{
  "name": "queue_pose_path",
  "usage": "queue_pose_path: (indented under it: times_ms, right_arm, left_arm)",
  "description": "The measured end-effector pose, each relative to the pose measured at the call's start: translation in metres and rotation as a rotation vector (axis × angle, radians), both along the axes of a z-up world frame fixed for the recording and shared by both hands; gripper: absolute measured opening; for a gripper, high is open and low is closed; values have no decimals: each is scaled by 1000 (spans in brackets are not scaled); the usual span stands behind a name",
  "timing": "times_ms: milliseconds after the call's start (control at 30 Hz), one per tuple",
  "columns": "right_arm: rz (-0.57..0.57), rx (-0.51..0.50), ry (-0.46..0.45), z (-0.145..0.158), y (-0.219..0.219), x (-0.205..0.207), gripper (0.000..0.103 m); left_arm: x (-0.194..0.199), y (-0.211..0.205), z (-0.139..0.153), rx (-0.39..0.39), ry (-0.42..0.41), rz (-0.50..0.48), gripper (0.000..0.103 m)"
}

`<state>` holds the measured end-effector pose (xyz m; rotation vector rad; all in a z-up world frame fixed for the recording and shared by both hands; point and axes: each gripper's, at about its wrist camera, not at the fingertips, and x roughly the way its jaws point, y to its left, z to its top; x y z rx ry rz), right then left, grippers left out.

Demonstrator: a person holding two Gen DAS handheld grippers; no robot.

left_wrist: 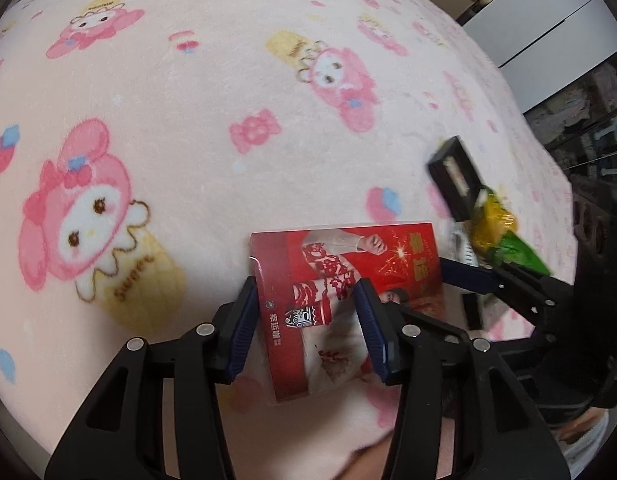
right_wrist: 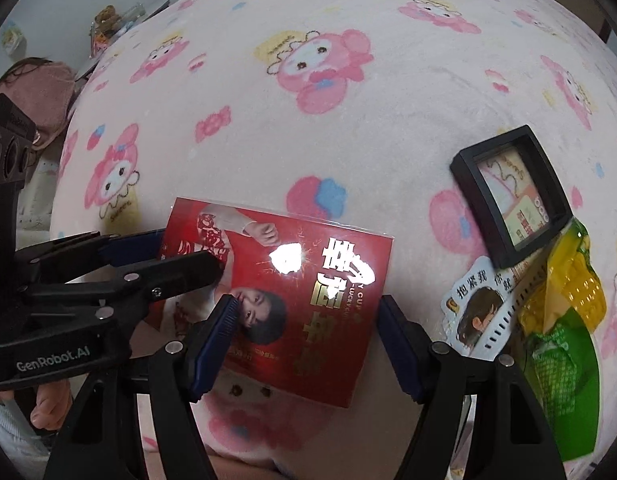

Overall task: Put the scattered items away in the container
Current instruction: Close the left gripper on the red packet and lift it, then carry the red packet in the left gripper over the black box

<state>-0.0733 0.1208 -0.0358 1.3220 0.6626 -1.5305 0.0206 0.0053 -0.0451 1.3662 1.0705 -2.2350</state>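
Surface: pink cartoon-print blanket (right_wrist: 388, 128).
Red card (right_wrist: 292, 288): flat on blanket, glossy.
Left gripper (left_wrist: 308, 320): jaws partly apart, straddling the card's left part; grip cannot be told.
Right gripper (right_wrist: 304, 340): jaws wide, astride the card's right end, not pressing.
Nearby: black frame (right_wrist: 512, 196), green-yellow packet (right_wrist: 564, 340), white sticker (right_wrist: 476, 312).

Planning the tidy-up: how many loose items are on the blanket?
4, maybe more hidden. Red card lies between both grippers; black frame to its right; cartoon sticker below the frame; yellow-green packet at far right, touching the frame.
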Motion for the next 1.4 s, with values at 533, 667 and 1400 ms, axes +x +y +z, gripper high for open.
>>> queue_pose_path:
  times_ms: [533,667,1400]
  right_arm:
    - [-165,-59,79,68,37,-1,69]
    - [-204,-88,116,110,96,-14,69]
    - [-436,-200,178,157,311,-2,69]
  left_arm:
    - [-10,61,90,4,174,-130,48]
    - [-13,87,113,-13,207,-175,48]
    - [-46,286,156,-67,207,-442,48]
